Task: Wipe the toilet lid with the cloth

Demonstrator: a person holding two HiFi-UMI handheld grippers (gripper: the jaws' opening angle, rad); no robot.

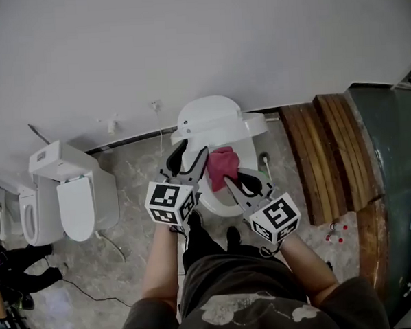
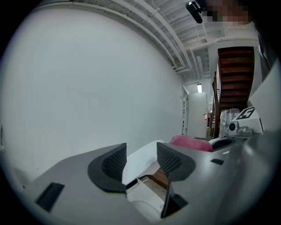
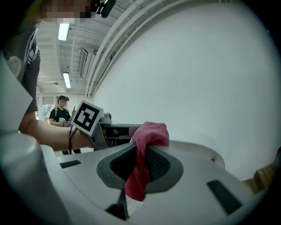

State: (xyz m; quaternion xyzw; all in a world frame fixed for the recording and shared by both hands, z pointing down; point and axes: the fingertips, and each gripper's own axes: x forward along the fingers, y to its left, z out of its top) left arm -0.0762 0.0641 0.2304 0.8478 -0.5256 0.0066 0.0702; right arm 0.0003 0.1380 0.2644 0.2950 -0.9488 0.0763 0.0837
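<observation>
Cloth (image 3: 147,136), pink, is clamped in the right gripper (image 3: 139,165): jaws closed on a bunched fold, a loose end hanging down between them, held over the middle of the toilet (image 1: 213,122), just in front of its white back part. Left gripper (image 1: 191,157) sits at the toilet's left side, just beside the cloth, jaws moderately apart and gripping nothing, only white toilet surface showing through the gap. A second toilet (image 1: 77,201) stands well left of this toilet, against the same wall (image 1: 185,37)
</observation>
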